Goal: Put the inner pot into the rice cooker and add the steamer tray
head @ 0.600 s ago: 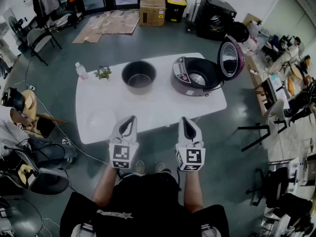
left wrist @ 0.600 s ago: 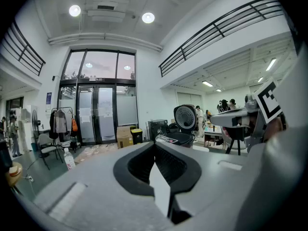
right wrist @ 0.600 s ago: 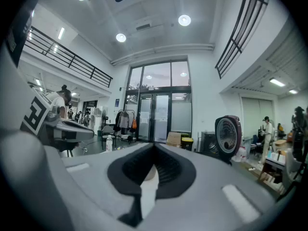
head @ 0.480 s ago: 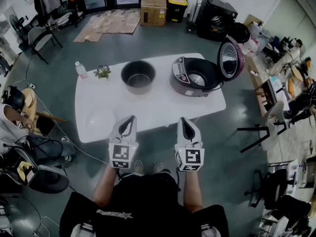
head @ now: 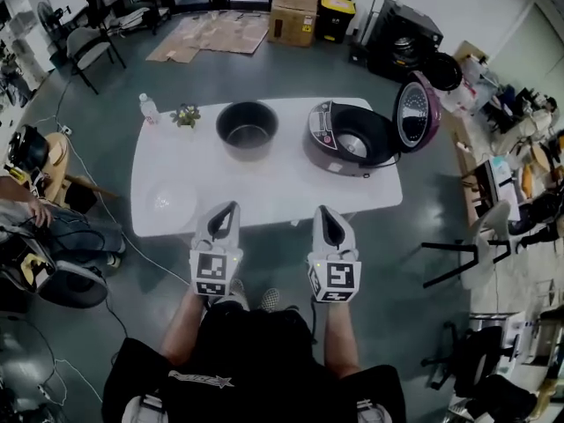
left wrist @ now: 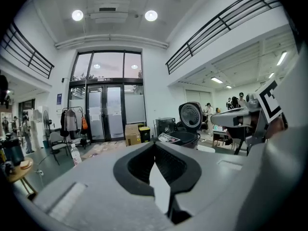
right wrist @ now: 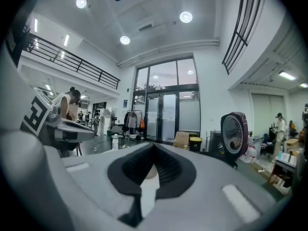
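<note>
On the white table a dark inner pot stands at the back middle. To its right sits the purple rice cooker with its lid raised; the lid also shows in the right gripper view, and the cooker in the left gripper view. A clear steamer tray lies on the table's near left. My left gripper and right gripper hover side by side at the table's near edge, both shut and holding nothing.
A water bottle and a small plant stand at the table's far left corner. Chairs stand to the right, cardboard boxes lie beyond the table, and a seated person is at the left.
The head camera has shifted a little, so the table and both grippers sit slightly differently in the picture. Both grippers stay shut, side by side at the near edge.
</note>
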Demonstrator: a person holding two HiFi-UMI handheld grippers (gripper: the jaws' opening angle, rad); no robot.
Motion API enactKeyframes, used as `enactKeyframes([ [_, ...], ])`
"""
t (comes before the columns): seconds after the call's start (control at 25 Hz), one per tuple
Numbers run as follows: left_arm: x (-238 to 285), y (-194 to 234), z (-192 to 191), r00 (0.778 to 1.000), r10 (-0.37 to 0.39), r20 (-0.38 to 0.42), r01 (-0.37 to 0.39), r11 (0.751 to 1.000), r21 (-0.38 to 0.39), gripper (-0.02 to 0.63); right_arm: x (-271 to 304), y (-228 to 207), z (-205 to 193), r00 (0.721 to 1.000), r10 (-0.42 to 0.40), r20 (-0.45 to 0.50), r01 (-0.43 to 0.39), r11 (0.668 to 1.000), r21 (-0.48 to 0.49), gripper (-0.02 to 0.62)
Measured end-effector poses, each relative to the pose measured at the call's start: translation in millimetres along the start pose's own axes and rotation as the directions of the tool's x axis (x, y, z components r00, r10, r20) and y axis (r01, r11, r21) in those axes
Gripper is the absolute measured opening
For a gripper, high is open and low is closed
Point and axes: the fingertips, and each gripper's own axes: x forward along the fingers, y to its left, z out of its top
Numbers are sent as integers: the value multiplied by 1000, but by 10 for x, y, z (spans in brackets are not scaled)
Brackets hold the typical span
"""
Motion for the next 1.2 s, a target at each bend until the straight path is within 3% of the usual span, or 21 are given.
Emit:
enactKeyframes([
  [0.44, 218, 163, 75, 996, 91, -10, -91, 996, 14, 10, 467, -21, 27, 994, 104, 21, -104, 994, 15, 5],
  [1.2, 1518, 1070, -263, 991, 94, -96, -98, 994, -39, 9, 2104, -93, -275, 988, 135, -72, -131, 990, 54, 5],
])
